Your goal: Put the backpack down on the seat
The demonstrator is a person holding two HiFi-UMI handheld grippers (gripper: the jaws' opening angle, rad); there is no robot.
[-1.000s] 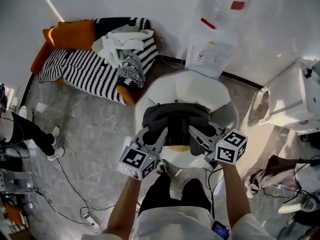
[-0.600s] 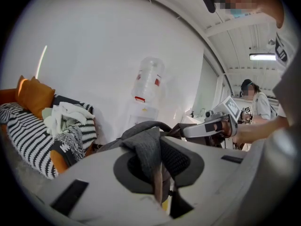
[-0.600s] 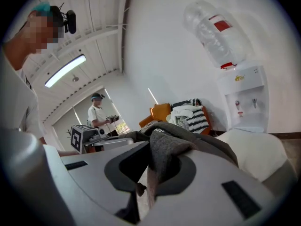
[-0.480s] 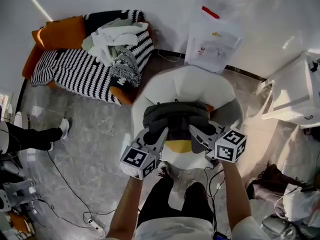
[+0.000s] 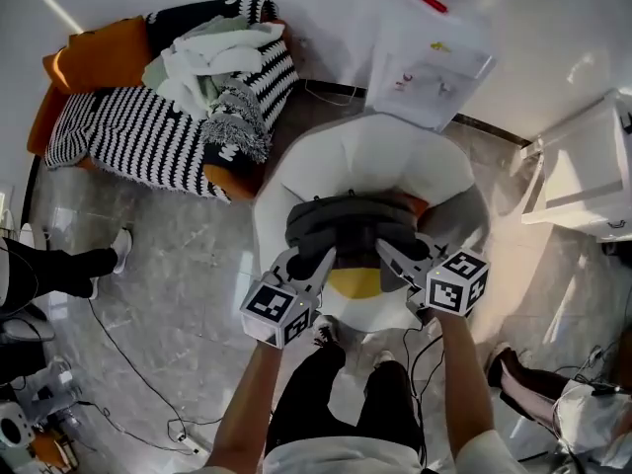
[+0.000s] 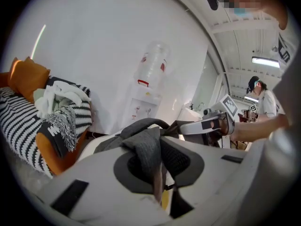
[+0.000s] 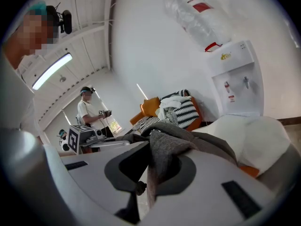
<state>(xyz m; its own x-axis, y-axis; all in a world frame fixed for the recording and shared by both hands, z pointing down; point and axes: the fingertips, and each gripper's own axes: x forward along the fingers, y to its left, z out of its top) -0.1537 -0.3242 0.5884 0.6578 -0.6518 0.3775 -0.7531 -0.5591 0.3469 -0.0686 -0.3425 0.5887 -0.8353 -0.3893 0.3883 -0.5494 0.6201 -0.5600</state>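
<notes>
Grey knit cloth bunched in the left tool [image 5: 313, 265], jaws nipped close on a fold of it; likewise in the right tool [image 5: 397, 261] — both clamped on the backpack [image 5: 351, 223]. Slung between the two tips, just ahead of them, over the white seat [image 5: 367, 156]; hard to say whether resting there. Soft, floppy, probably fairly heavy — likely to sag and slump once freed. Best held high by the straps, one either side. Beyond the seat, a water dispenser [image 5: 430, 62].

Bright, even light; fisheye distortion w/ dark corners, floor glare.
</notes>
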